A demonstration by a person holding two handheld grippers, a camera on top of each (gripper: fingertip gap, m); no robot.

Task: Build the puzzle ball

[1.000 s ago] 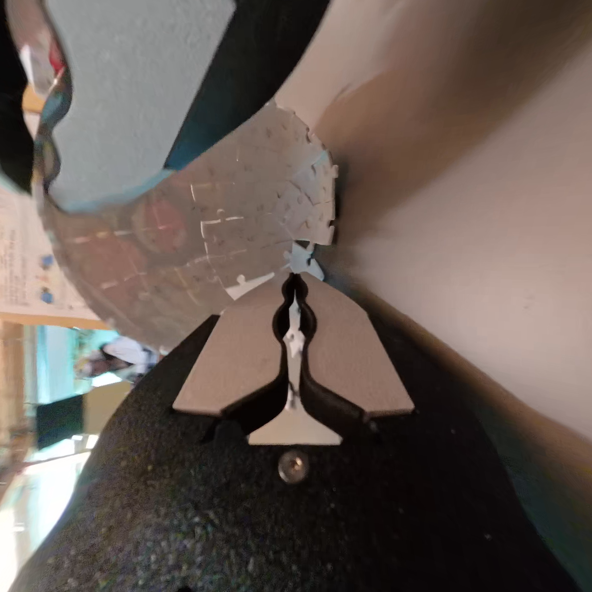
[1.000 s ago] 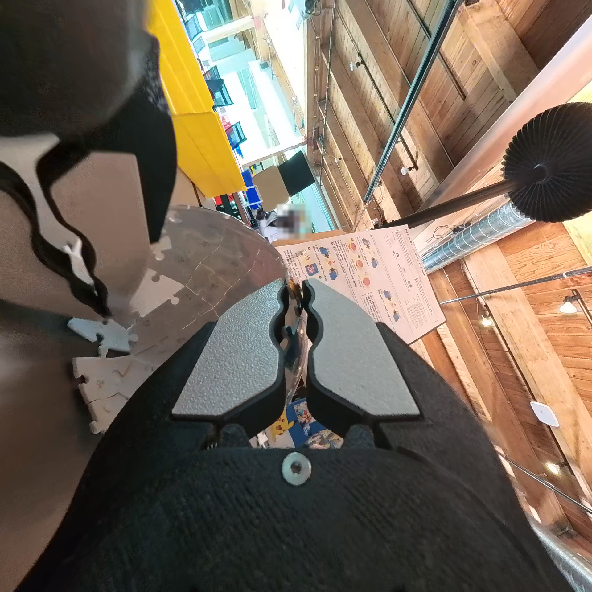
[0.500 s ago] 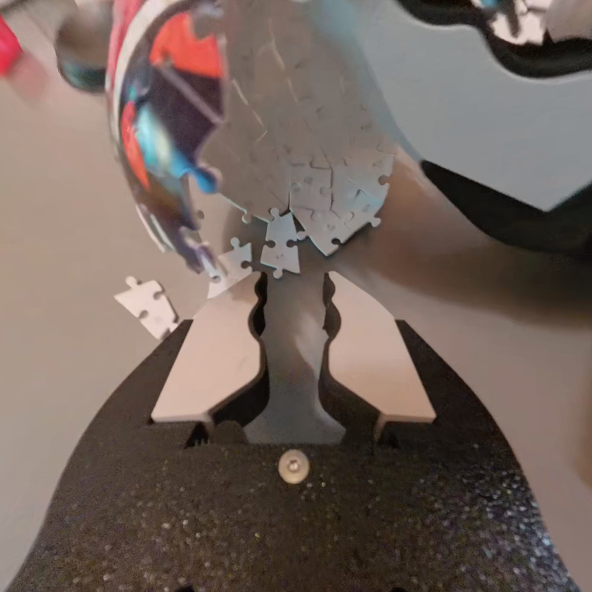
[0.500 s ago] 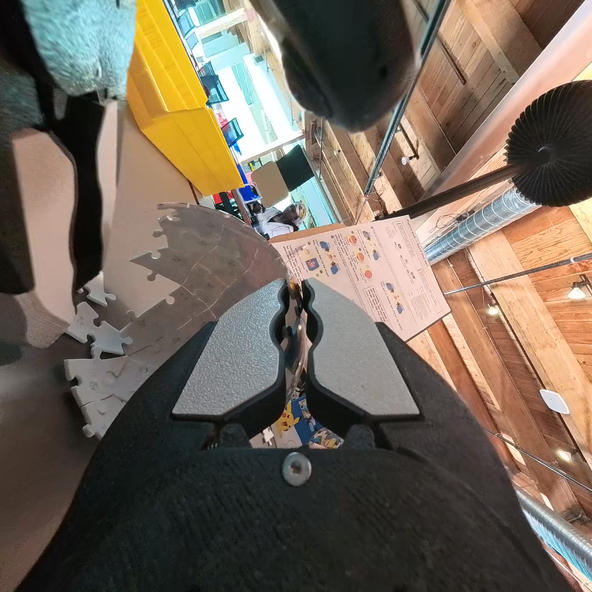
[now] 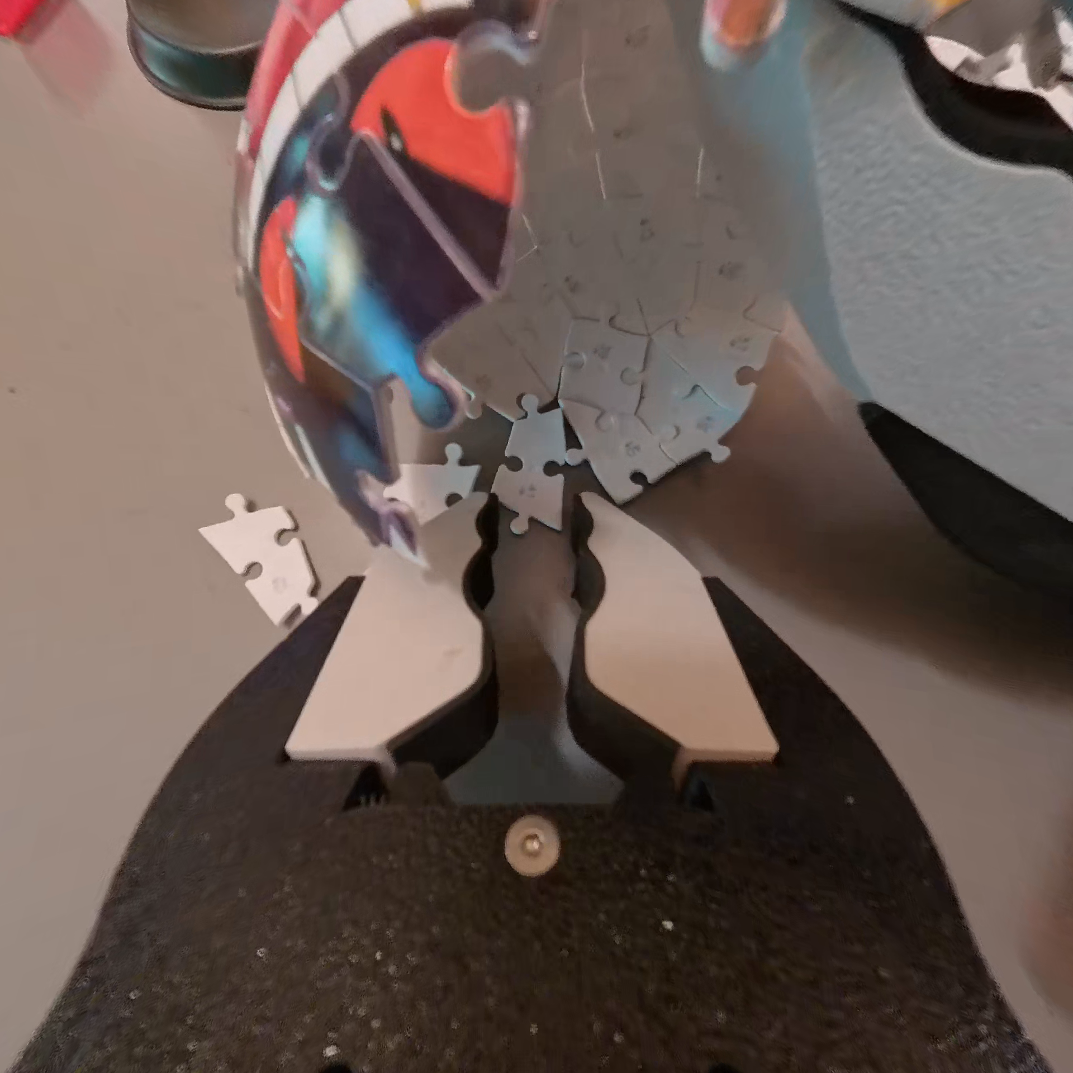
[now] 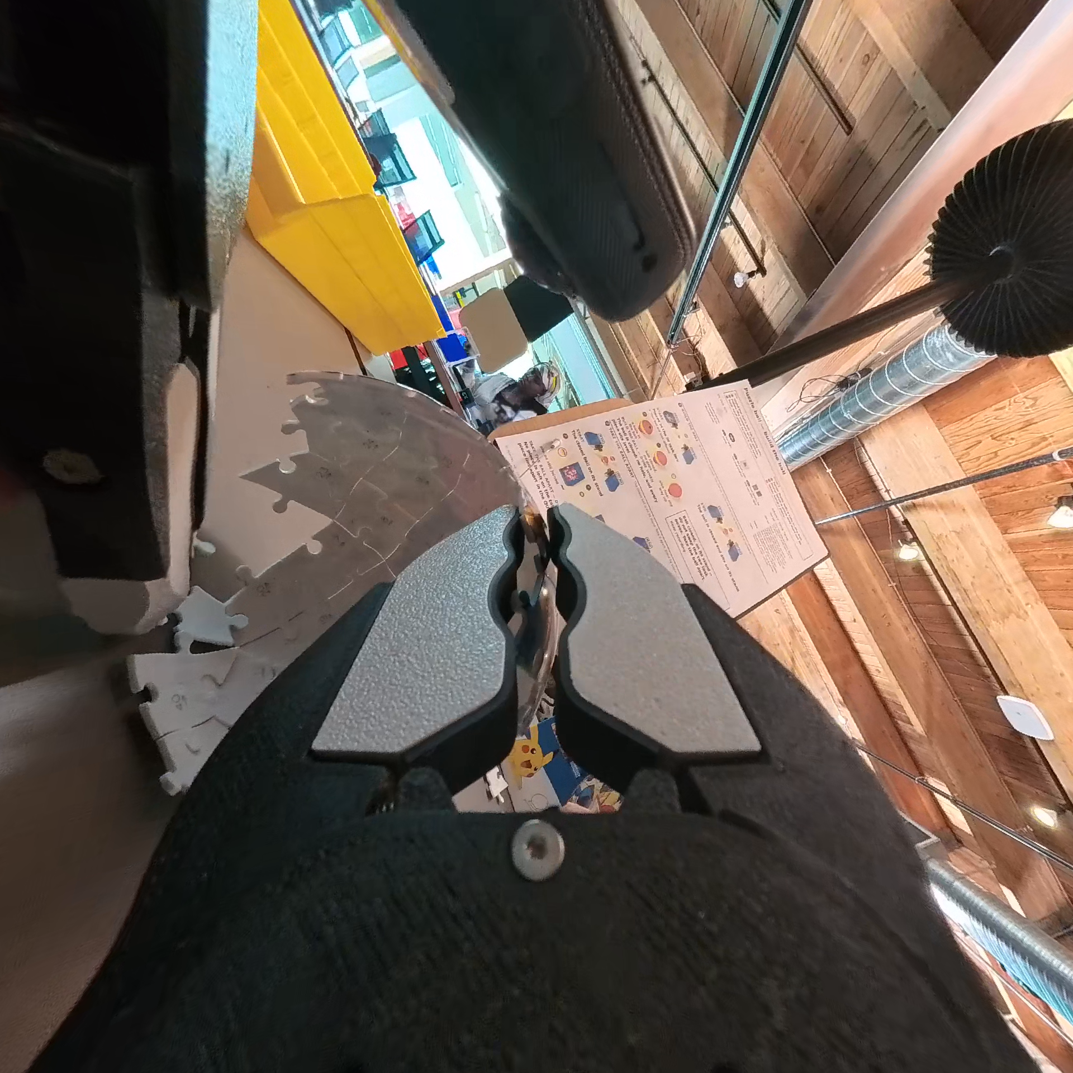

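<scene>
The half-built puzzle ball (image 5: 627, 261) is a curved shell, grey inside with a red, blue and black print (image 5: 377, 232) outside. My left gripper (image 5: 534, 511) is open just below its lower rim. A loose grey piece (image 5: 531, 476) sits right at the fingertips, a second (image 5: 441, 482) beside it and a third (image 5: 261, 563) flat on the table (image 5: 104, 348). I cannot tell whether the first piece is joined to the shell. My right gripper (image 6: 537, 517) is shut on the shell's edge (image 6: 395, 493). The right gripper's pad shows in the left wrist view (image 5: 958, 261).
A dark round base (image 5: 191, 75) stands on the table behind the ball. An instruction sheet (image 6: 668, 493) stands beyond the shell, and yellow bins (image 6: 337, 244) sit farther back. The left gripper's body (image 6: 116, 290) fills the left of the right wrist view. Across from one pair of fingers to the other is roughly 12 centimeters.
My left gripper was shut on a grey piece at the shell's rim, then opened and let it go; it now sits a little closer to the pieces. The right gripper keeps its hold.
</scene>
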